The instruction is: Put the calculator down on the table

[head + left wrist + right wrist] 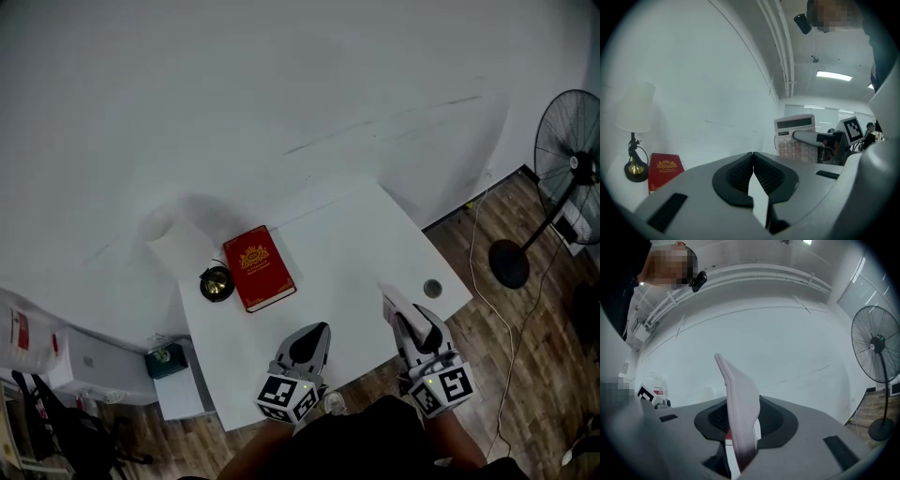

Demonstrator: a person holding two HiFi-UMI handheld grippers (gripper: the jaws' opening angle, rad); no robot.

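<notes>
Head view: right tool (401,314) clamped on the calculator (396,302), held on edge above the worktop (347,234) near its front right corner; set-down judged not yet begun. Left gripper view: left tool (753,154), jaws together, empty; red book (663,168) and lamp (635,122) stand far left. Right gripper view: calculator edge-on between the jaws; next, lower and lay it flat on the bare surface right of the book, inboard of the edges.
</notes>
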